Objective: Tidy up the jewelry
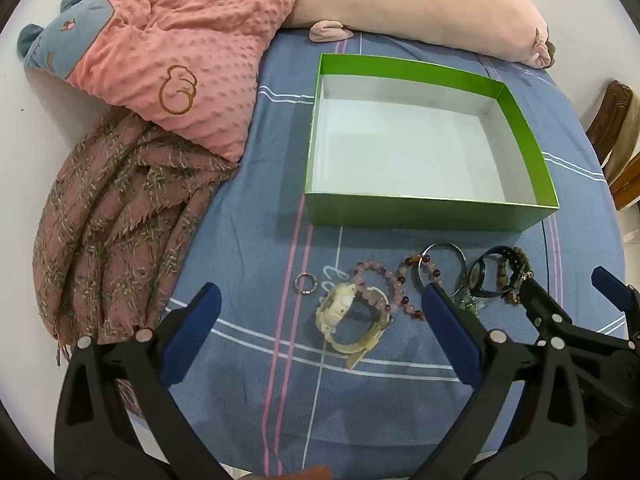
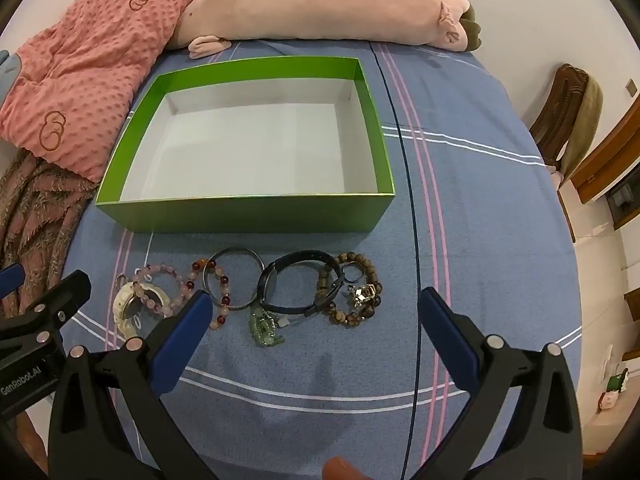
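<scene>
An empty green box [image 1: 424, 210] [image 2: 248, 214] with a white inside stands on the blue bedsheet. In front of it lies a row of jewelry: a small ring [image 1: 306, 282], a cream watch [image 1: 340, 312] [image 2: 128, 308], pink bead bracelets [image 1: 374, 270] [image 2: 168, 276], a metal bangle [image 1: 442, 249] [image 2: 234, 256], a black watch [image 1: 480, 276] [image 2: 296, 280], a green charm [image 2: 266, 330] and a brown bead bracelet [image 2: 354, 288]. My left gripper [image 1: 320, 300] is open above the cream watch. My right gripper [image 2: 316, 304] is open above the black watch.
A pink dotted pillow [image 1: 180, 52] and a plaid scarf [image 1: 112, 208] lie at the left. A long pink plush [image 1: 420, 4] lies behind the box. A wooden chair [image 2: 568, 120] stands off the bed at the right.
</scene>
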